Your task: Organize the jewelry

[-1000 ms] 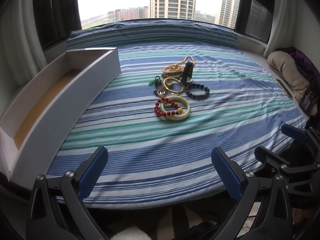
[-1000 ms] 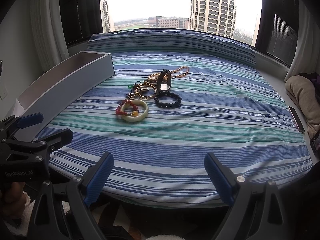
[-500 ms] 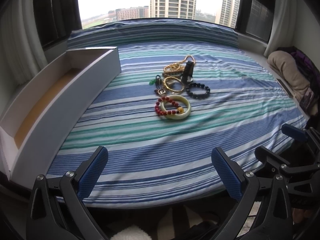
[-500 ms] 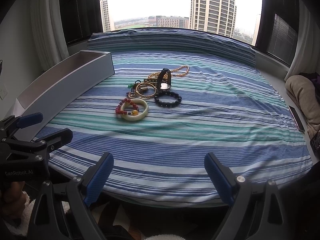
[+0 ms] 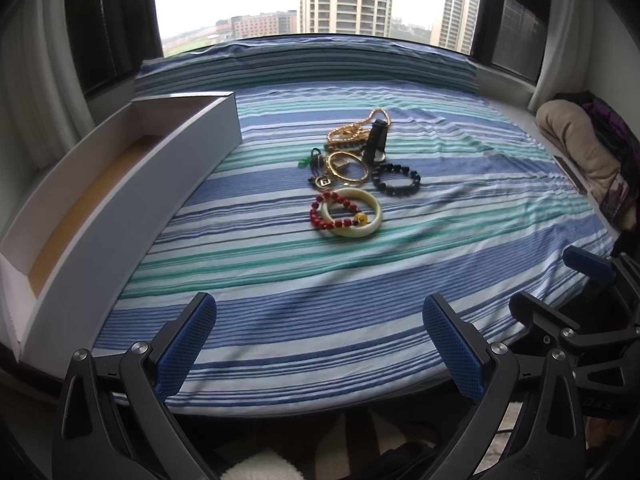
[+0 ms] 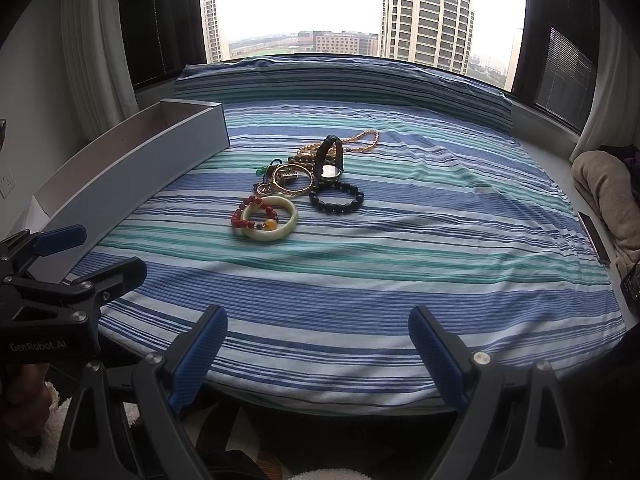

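Observation:
A pile of jewelry lies mid-bed on the striped sheet: a cream bangle [image 5: 366,216] [image 6: 280,224] with a red bead bracelet [image 5: 320,216] [image 6: 246,210] across it, a black bead bracelet [image 5: 396,180] [image 6: 337,197], a gold bangle [image 5: 347,165] [image 6: 292,178], a black watch [image 5: 376,138] [image 6: 331,156] and gold chains [image 5: 350,132] [image 6: 360,140]. A long white box [image 5: 132,200] [image 6: 132,168] stands open at the left. My left gripper [image 5: 316,340] and right gripper [image 6: 318,352] are both open, empty, over the bed's near edge, well short of the pile.
The striped sheet [image 5: 320,288] covers the bed up to a window. A beige cushion [image 5: 580,148] [image 6: 608,196] and a dark flat object [image 6: 594,236] lie at the right edge. Each gripper shows in the other's view, the right gripper [image 5: 592,280] and left gripper [image 6: 80,256].
Both grippers have edged slightly forward toward the jewelry; the jaws stay open and nothing on the bed has moved.

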### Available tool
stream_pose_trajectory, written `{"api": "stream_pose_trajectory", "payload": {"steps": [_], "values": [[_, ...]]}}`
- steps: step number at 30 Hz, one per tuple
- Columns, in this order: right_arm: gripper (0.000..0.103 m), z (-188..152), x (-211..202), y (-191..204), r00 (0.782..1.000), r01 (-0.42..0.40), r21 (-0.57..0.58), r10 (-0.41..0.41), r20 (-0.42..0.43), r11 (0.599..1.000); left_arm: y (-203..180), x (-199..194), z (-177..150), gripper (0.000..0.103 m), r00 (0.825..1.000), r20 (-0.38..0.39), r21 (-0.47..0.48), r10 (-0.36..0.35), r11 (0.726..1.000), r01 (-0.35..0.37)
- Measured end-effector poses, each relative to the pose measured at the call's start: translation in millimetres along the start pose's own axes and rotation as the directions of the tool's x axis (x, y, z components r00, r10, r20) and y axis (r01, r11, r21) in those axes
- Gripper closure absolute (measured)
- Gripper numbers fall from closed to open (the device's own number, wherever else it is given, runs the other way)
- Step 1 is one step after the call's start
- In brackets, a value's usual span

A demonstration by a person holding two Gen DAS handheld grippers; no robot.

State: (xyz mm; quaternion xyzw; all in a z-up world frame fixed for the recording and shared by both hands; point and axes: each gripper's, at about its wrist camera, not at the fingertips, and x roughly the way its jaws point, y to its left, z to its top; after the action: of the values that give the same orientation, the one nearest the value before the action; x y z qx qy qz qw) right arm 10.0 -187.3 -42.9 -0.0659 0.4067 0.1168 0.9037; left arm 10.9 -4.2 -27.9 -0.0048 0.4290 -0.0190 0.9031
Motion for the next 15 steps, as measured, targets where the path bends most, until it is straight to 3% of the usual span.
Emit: {"api": "stream_pose_trajectory", "payload": {"steps": [15], "values": [[0.009,2.1,-0.3,-1.7,1.000,0.004,0.001,-0.004,0.002,1.000,1.0,0.4,0.7,0.001,1.000,-0.003,-0.005,-0.001,1.000,0.000]]}}
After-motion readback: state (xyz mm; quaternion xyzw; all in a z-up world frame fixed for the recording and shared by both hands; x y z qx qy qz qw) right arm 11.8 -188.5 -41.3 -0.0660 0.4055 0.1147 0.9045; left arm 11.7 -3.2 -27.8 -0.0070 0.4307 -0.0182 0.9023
